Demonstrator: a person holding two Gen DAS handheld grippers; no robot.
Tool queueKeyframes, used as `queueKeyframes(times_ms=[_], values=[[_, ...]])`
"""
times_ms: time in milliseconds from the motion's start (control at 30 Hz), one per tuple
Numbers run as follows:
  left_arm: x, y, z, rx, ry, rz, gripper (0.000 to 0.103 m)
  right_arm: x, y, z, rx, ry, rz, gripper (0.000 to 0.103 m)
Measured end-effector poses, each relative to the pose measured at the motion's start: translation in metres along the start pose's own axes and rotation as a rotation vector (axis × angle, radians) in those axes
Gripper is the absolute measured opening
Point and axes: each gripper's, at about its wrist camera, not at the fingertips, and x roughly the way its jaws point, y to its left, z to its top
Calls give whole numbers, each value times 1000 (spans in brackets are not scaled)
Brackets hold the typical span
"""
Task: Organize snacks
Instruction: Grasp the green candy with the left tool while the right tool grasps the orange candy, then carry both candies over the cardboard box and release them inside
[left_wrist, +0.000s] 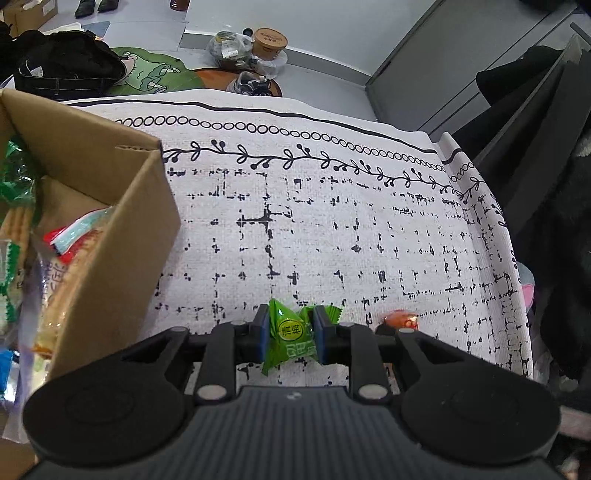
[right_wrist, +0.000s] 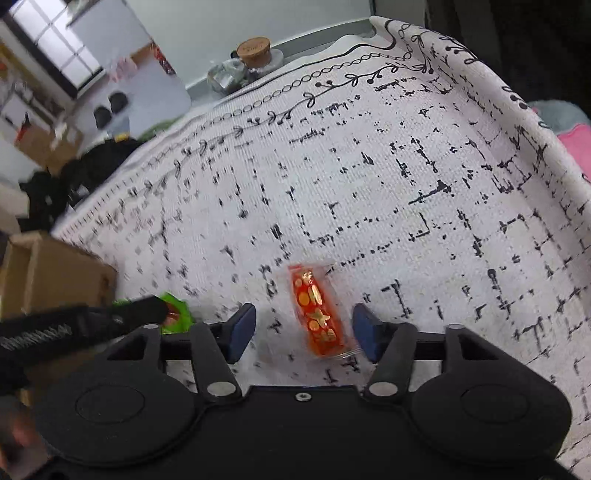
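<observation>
Over the patterned tabletop (left_wrist: 332, 229), left claw (left_wrist: 289, 334) is clamping a green candy (left_wrist: 290, 338), bound for the cardboard box (left_wrist: 122, 206) at ten o'clock; right claw (right_wrist: 303, 328) is straddling, unclosed, a red candy (right_wrist: 319, 314).

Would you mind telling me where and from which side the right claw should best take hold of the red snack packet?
Grip the red snack packet across its narrow middle, coming straight down from above. It lies flat on the tablecloth, its long axis running away from the right claw, whose open pads already flank its long sides.

Even indoor light, faint shadows; fisheye bending at edges; right view motion-blurred leftward.
</observation>
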Motion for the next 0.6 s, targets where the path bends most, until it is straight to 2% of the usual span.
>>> queueKeyframes(times_ms=[33, 67, 133, 600], values=[[-1, 0, -1, 1, 1, 1, 23, 0, 0, 0, -5, -2, -4, 23], [-2, 0, -2, 3, 1, 2, 23, -1, -3, 0, 12, 5, 5, 20], [-4, 0, -5, 4, 1, 6, 23, -3, -9, 0, 59, 14, 41, 19], [-34, -5, -9, 30, -51, 21, 23, -39, 12, -1, 37, -73, 126, 19]])
